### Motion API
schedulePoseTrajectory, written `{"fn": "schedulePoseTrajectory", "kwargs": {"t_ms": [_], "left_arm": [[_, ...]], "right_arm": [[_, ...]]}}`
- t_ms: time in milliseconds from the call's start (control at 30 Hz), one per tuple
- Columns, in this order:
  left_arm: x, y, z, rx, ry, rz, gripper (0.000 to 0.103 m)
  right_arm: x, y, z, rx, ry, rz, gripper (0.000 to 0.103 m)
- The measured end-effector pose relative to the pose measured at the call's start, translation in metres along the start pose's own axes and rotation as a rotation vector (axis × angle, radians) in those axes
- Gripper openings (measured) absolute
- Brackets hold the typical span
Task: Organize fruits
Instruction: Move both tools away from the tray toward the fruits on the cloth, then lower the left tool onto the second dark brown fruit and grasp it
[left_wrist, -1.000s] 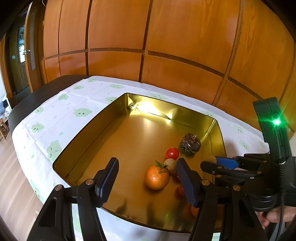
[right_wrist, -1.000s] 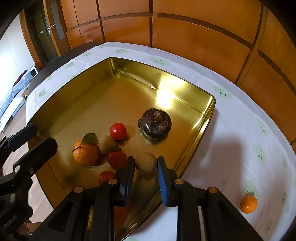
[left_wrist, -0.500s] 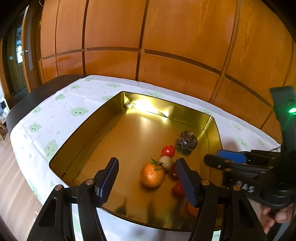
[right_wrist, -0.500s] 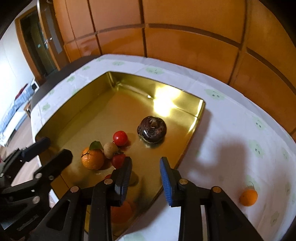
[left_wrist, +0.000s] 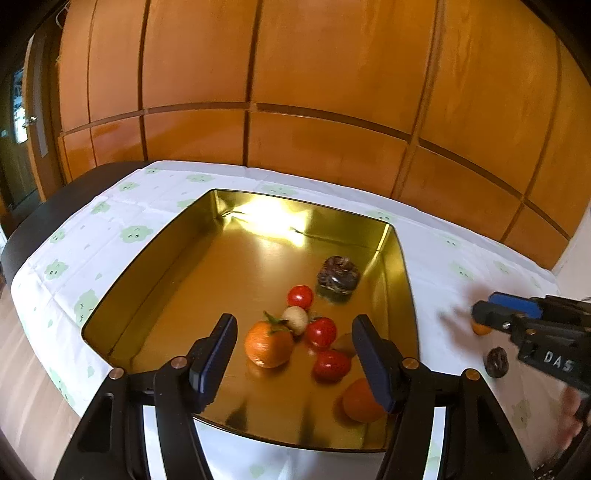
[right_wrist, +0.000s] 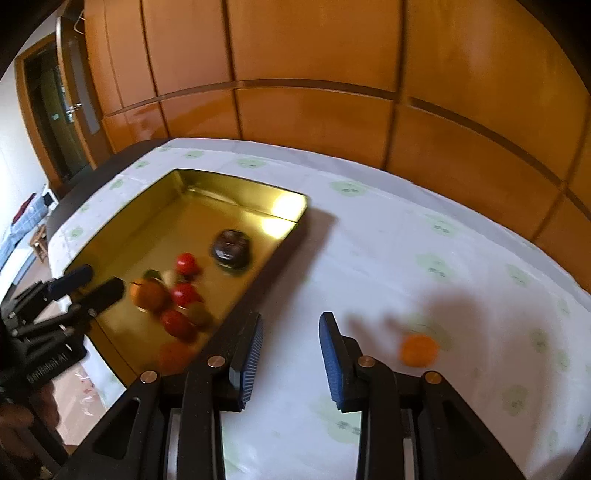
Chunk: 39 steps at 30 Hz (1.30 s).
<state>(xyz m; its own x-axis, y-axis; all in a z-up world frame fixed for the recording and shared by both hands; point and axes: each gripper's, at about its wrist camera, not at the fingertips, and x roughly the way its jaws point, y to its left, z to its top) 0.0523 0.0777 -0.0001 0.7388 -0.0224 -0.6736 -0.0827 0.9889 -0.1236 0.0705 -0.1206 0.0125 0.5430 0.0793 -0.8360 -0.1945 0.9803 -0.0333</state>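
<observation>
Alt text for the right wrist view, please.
The right claw, open and empty, hovers over the white tablecloth beside a gold tray holding several fruits. A small orange lies on the cloth to its right; the left claw is at far left.

Glossy gold metal tray (left_wrist: 155, 266), printed cloth (right_wrist: 406, 236), varnished wood panels (left_wrist: 332, 92)

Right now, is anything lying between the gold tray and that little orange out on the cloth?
In the right wrist view, only bare tablecloth lies between the gold tray and the small orange.
</observation>
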Motion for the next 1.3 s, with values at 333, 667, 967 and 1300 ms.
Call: {"fn": "schedulePoseTrajectory", "kwargs": {"t_ms": [333, 667, 967, 1300], "left_arm": [[-0.007, -0.026, -0.001, 0.072, 0.000, -0.047, 0.065], [-0.014, -0.062, -0.002, 0.165, 0.008, -0.097, 0.065], [-0.010, -0.114, -0.005, 0.304, 0.041, -0.178, 0.065], [0.025, -0.193, -0.029, 0.446, 0.185, -0.366, 0.066]], "right_arm": [[-0.028, -0.079, -0.023, 0.048, 0.007, -0.158, 0.032], [-0.042, -0.172, -0.041, 0.135, 0.009, -0.335, 0.032], [-0.030, -0.247, -0.068, 0.415, 0.058, -0.336, 0.032], [-0.032, -0.241, -0.064, 0.409, 0.051, -0.301, 0.032]]}}
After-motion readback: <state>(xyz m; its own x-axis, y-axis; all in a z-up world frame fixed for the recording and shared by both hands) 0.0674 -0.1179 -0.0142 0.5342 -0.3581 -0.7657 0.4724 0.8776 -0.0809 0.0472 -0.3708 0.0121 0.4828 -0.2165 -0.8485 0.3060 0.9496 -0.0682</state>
